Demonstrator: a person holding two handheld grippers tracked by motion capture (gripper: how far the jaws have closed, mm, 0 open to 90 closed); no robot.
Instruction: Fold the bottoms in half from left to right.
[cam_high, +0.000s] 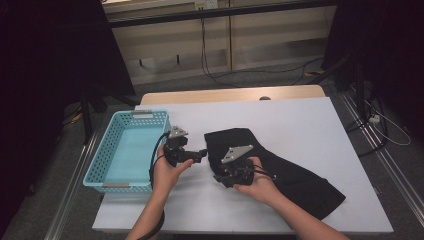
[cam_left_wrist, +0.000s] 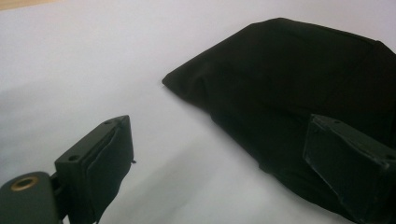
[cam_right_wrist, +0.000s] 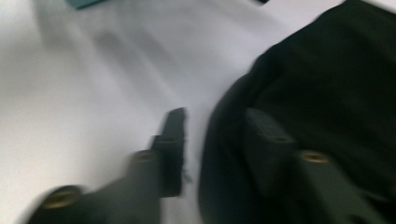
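Both claws, left (cam_high: 200, 153) and right (cam_high: 223, 178), gape unclenched over the white bench (cam_high: 300, 120); black cloth (cam_high: 290, 175) lies beside them, blue basket (cam_high: 125, 150) left.

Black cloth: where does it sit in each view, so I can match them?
High view: black cloth right of centre, on the white table.
Left gripper view: upper right.
Right gripper view: right half.
Shared landmark: the white table.
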